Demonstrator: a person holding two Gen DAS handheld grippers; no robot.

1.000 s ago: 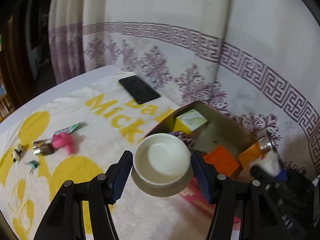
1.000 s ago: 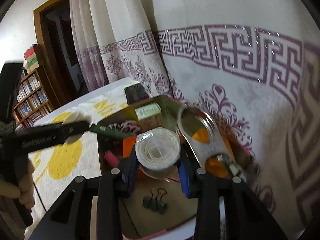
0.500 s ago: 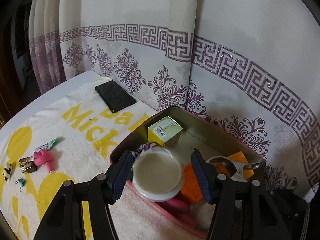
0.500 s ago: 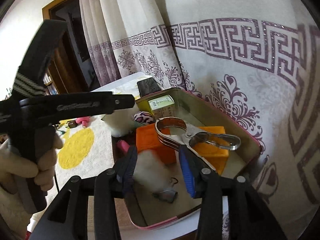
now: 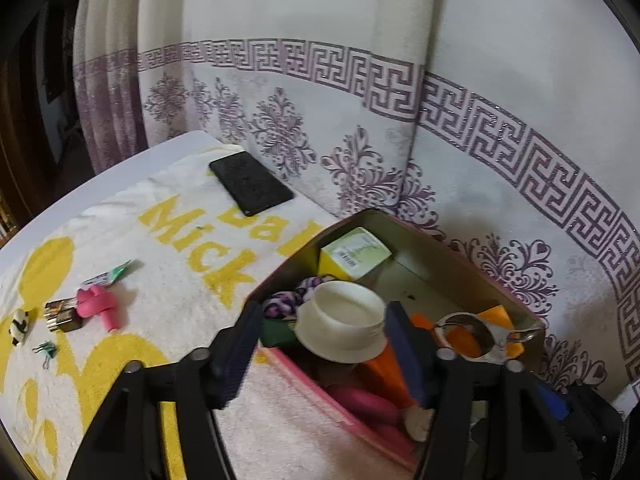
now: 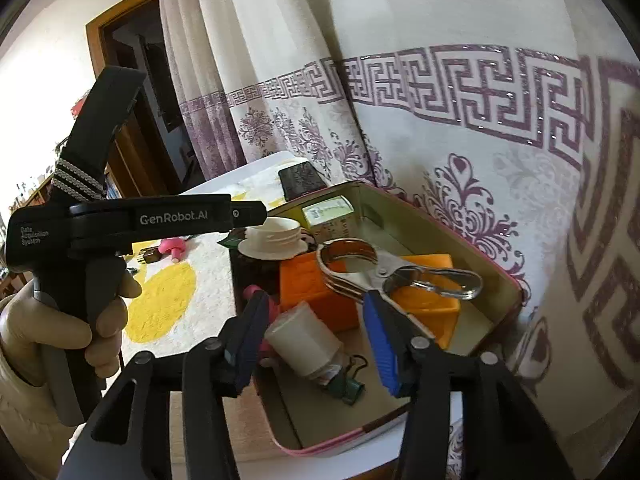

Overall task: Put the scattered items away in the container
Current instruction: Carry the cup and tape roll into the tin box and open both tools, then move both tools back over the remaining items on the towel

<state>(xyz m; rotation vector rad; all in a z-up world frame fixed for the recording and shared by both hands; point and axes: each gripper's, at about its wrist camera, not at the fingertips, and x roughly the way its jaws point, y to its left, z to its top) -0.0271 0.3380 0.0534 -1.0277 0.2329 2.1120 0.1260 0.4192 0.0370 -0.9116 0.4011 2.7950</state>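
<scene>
Our left gripper (image 5: 320, 344) had just spread, its pads clear of the white plastic lid (image 5: 341, 326) over the pink-rimmed metal tin (image 5: 460, 256). Our right gripper (image 6: 316, 334) had just widened too, the white roll of tape (image 6: 302, 338) lying loose between its jaws.

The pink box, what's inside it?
Inside the pink box: two orange blocks, a metal clamp, a white lid, a green carton, a white bottle. Whatever lies beneath them is hidden.

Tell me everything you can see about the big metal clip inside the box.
The metal clip is a large spring clamp of shiny silver steel, with a rounded curved jaw end and looped wire handles. It lies on its side, resting across the two orange blocks inside the tin box. Its jaw end points toward the white cap. Orange shows mirrored in its curved jaw. Neither tool touches it.
</scene>
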